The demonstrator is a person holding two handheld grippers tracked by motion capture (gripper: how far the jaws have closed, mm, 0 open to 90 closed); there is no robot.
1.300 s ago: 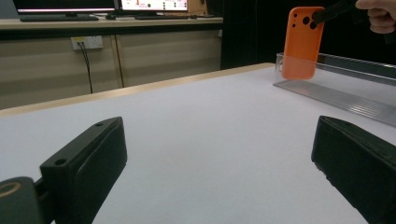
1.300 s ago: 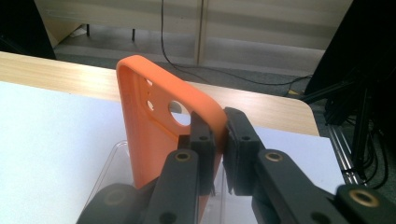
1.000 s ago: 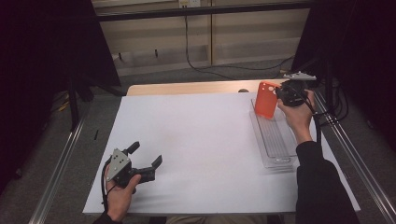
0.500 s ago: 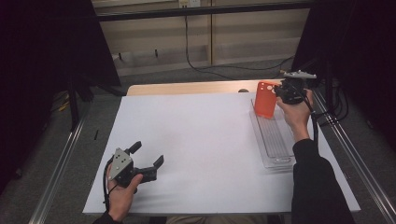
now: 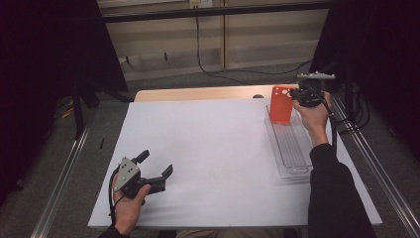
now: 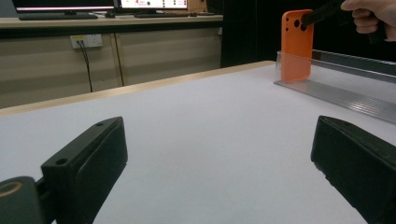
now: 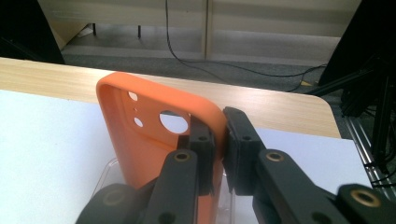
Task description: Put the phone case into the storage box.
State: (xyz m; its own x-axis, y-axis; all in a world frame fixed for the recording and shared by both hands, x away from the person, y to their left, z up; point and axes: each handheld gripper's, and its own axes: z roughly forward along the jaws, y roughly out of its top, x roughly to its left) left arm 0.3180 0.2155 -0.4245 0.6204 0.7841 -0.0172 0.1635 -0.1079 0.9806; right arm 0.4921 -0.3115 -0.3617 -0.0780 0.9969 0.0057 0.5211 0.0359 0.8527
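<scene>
Right claw (image 5: 293, 94) reaching far across the surface (image 5: 213, 148), pinching the orange phone case (image 5: 281, 105) upright over the clear tray's (image 5: 292, 148) far end, left claw (image 5: 156, 171) resting low, jaws wide apart

The orange phone case (image 5: 280, 105) stands upright, its upper edge pinched between the right gripper's (image 7: 217, 140) fingers, its foot inside the clear tray (image 5: 292, 148).

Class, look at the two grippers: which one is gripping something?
The right gripper, at the table's far right: its fingers pinch the orange phone case upright over the clear tray. The left gripper is open, empty.
</scene>
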